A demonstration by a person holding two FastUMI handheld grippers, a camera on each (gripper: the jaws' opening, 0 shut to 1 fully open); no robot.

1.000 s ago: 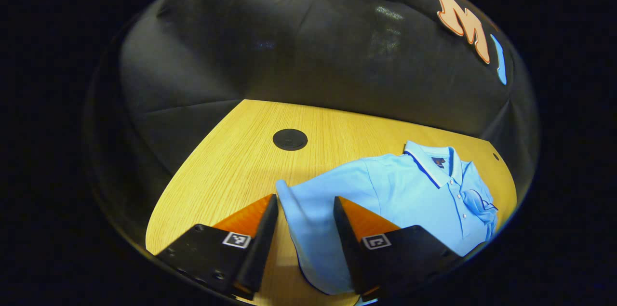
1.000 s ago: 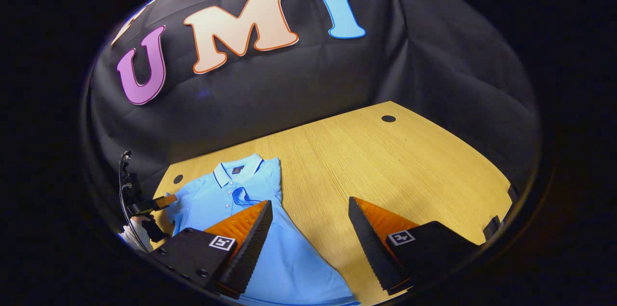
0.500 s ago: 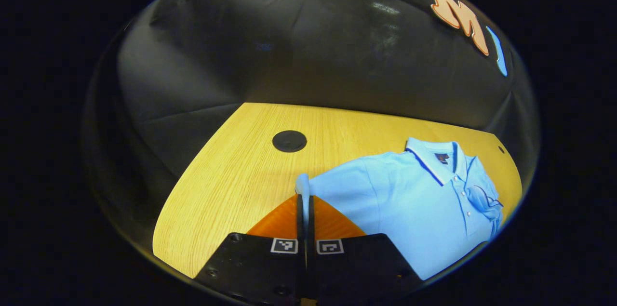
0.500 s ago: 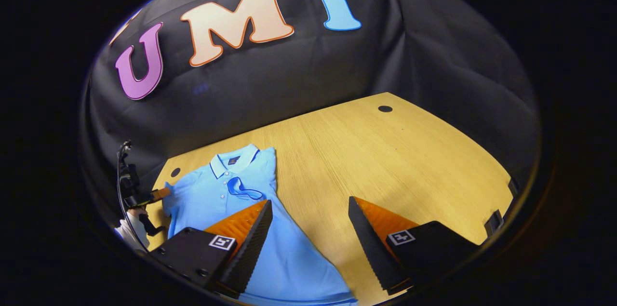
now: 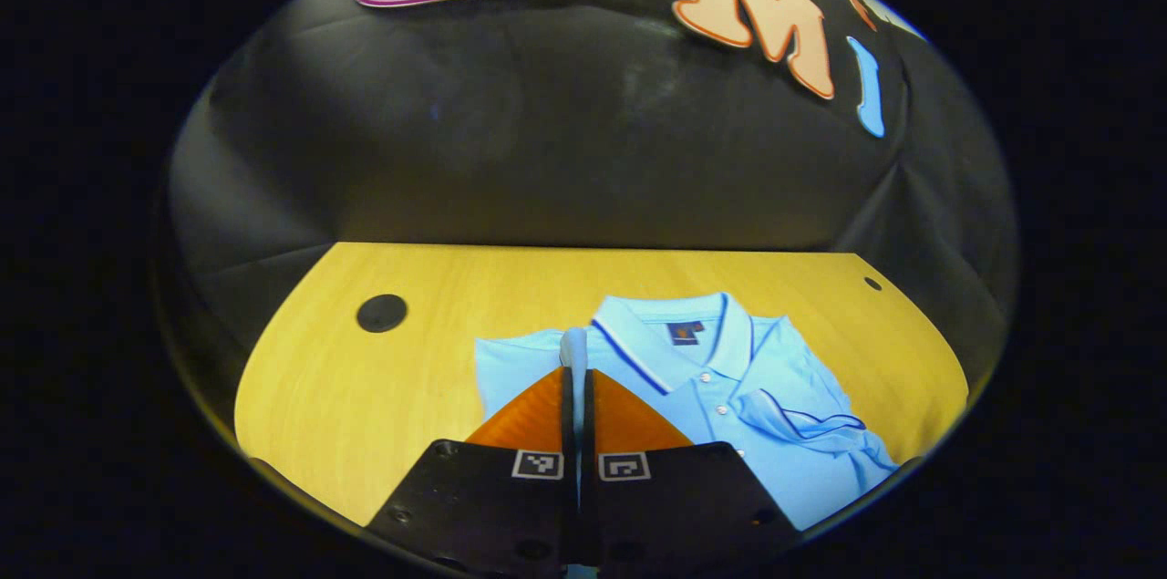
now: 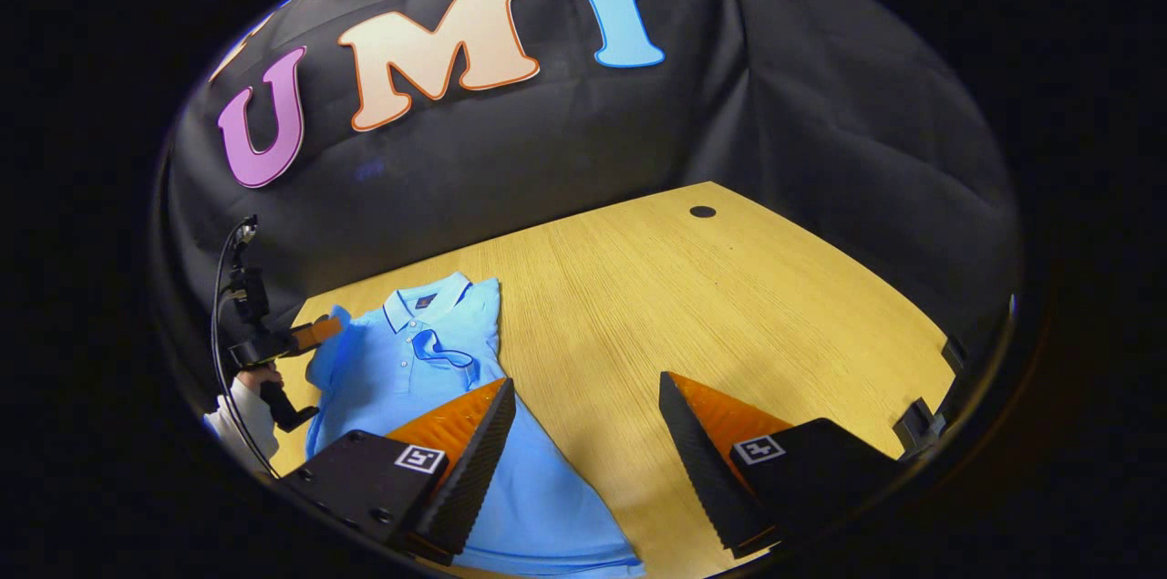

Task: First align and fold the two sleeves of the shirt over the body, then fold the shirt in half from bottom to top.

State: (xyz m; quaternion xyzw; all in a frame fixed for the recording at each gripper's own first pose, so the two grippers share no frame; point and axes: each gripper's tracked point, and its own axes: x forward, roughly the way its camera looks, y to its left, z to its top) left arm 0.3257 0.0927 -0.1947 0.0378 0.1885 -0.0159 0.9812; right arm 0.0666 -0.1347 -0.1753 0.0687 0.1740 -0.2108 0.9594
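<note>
On a pale wood-grain bench, the left hand-held gripper has its fingers pressed together on the sleeve of a light blue polo shirt, a fold of cloth pinched between them. The right hand-held gripper hangs spread wide, holding nothing, over the shirt's lower body, which lies flat. A round dark grommet dots the bench.

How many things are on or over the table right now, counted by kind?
Shirts: 1, the light blue polo shirt lying on the wooden table.
Claws: 2, the left claw pinching the shirt's sleeve, the right claw open.
Round black table caps: 2, one and another.
Total: 5.
</note>
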